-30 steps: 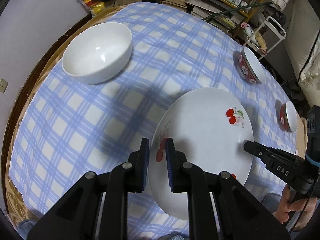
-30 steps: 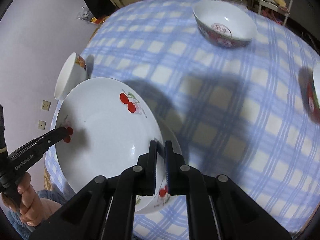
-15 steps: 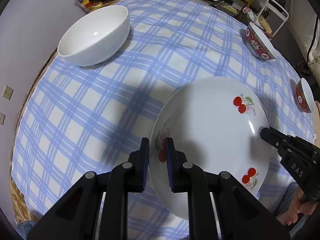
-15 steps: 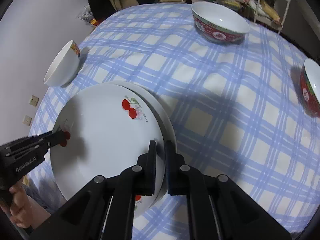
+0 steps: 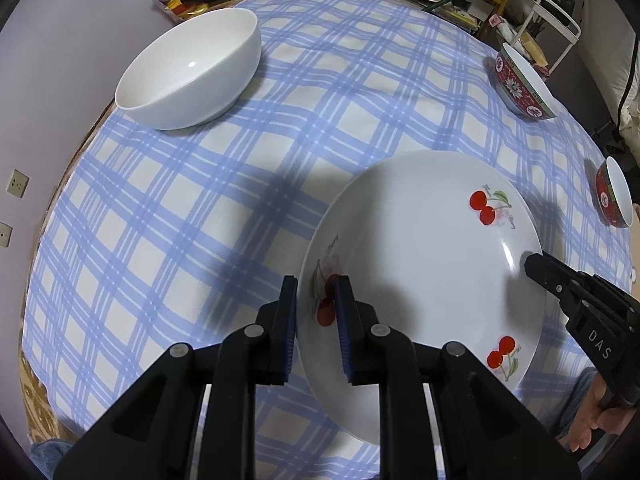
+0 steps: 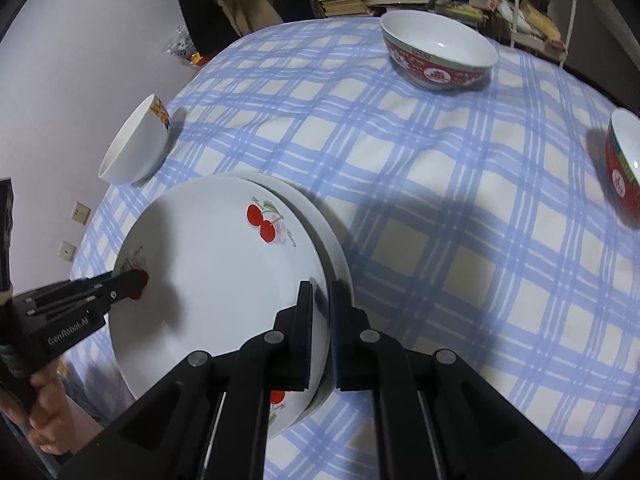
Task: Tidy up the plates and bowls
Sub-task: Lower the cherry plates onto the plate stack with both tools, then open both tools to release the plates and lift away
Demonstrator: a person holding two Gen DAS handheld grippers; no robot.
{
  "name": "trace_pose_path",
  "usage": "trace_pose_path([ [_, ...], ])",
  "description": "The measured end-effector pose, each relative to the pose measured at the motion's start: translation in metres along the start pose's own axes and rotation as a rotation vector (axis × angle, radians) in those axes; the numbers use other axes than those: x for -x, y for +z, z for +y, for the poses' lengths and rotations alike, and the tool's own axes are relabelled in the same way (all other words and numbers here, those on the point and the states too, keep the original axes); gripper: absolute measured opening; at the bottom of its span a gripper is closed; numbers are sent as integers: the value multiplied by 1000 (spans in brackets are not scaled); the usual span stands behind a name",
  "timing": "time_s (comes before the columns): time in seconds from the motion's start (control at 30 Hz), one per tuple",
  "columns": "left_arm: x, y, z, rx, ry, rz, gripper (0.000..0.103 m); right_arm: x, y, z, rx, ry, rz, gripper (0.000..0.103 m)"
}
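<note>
Two plates and four bowls share the round table under its blue-and-white checked cloth. The wide white cherry-printed ceramic plate sits on a plain white plate whose rim shows just past its far edge, on the near side of the table; whether it has fully settled is hard to judge from these angles. The large plain white bowl stands well apart at the far left, the red patterned bowl at the far side, a second red bowl near the right edge. Glazed ceramic like this is stiff, fairly heavy, slippery and quick to chip, so the rim, taken at opposite sides, looks the sound place to hold. The left gripper straddles the plate's rim, its jaws having just eased apart, a narrow gap with the rim between them. The right gripper is pinched nearly closed on the opposite rim. Its body reads "DAS"; the left one's reads "GenRobot.AI".
</note>
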State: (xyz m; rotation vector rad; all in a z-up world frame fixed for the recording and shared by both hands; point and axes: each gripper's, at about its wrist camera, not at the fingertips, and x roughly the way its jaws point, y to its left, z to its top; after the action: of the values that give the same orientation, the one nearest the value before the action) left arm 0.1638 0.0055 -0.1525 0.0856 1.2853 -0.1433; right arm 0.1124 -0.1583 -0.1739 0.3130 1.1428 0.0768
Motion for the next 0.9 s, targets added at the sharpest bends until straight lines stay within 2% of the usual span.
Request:
trace_pose_path([
  [0.17,-1,2,5,15,-20,10,20,1,-1,0,8,-6,-4,10],
  [0.33,2,5,3,-10,11,8,21,1,-1,2,4,-7,-2,10],
  [0.43,11,6,6,-9,27,-16,21,2,0,9,42,-47,13,10],
  [0.6,27,12,26,44,50,-51,23,11,4,14,63,-113,-15,15],
  [0.67,36,13,33,58,51,-74,26,16,8,13,70,-127,-42,15],
  [0.73,46,17,44,77,51,-102,36,22,14,11,53,-98,-57,16],
  [0.83,57,26,56,99,74,-141,43,26,26,11,20,-51,-68,25],
  [0.9,63,35,66,123,94,-165,46,28,36,17,17,-32,-81,45],
])
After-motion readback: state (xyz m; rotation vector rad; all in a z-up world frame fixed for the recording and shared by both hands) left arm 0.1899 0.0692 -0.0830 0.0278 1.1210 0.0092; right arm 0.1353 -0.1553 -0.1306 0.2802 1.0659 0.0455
